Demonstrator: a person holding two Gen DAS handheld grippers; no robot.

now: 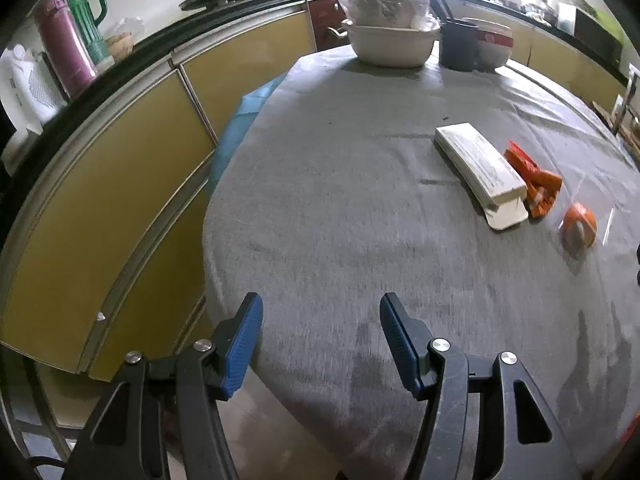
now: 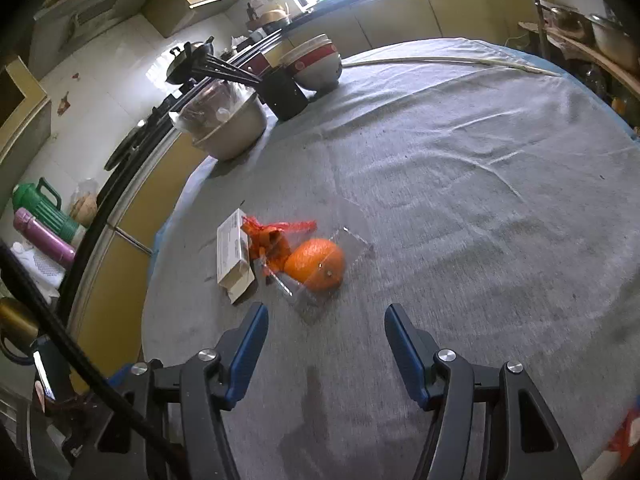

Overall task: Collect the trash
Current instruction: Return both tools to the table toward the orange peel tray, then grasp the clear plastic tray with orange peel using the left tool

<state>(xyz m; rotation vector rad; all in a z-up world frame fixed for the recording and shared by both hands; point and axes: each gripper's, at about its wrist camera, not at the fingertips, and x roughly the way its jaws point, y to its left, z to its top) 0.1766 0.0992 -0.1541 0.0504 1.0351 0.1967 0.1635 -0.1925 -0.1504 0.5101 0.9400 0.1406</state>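
A white cardboard box [image 1: 480, 164] with an open flap lies on the grey tablecloth [image 1: 340, 200]. Beside it lies crumpled orange-red wrapping [image 1: 534, 184], then an orange [image 1: 580, 226] in clear plastic. In the right wrist view the box [image 2: 232, 254], the red netting [image 2: 276, 236] and the orange [image 2: 318, 264] in its clear plastic tray [image 2: 344, 248] lie just ahead. My left gripper [image 1: 320, 320] is open and empty over the table's near edge, well short of the trash. My right gripper [image 2: 326, 328] is open and empty, just short of the clear tray.
At the table's far end stand a covered white pot [image 1: 390, 40], a dark utensil cup [image 1: 458, 46] and stacked bowls [image 1: 494, 42]. Yellow cabinets [image 1: 120, 208] run along the left, with a pink flask [image 1: 66, 48] and green jug [image 1: 88, 20] on the counter.
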